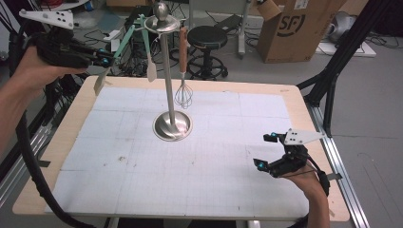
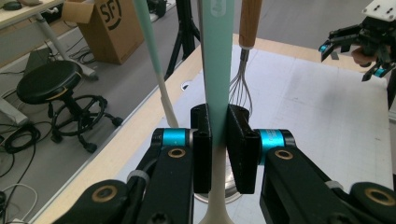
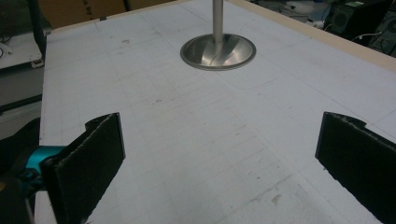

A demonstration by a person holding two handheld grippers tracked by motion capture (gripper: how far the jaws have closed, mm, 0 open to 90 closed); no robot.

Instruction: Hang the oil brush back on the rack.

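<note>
A steel utensil stand [image 1: 172, 124] rises from the middle of the white mat. From its top hang a cream spatula with a mint handle [image 1: 150, 70] and a whisk with a wooden handle [image 1: 183, 93]. My left gripper [image 1: 103, 60], raised at the far left, is shut on a second mint-handled spatula [image 1: 100, 81], which slants from the stand's top rim down to the left. In the left gripper view the pads [image 2: 201, 154] pinch its handle [image 2: 218, 70]. My right gripper [image 1: 266, 151] rests low at the front right, open and empty; its view looks toward the stand's base [image 3: 218, 51].
A white gridded mat [image 1: 190, 180] covers the wooden table [image 1: 66, 133]. Behind the table stand a black stool [image 1: 206, 38] and a cardboard box [image 1: 294, 28]. A black stand leg [image 1: 332, 80] runs along the right edge. Cables lie on the floor at the back left.
</note>
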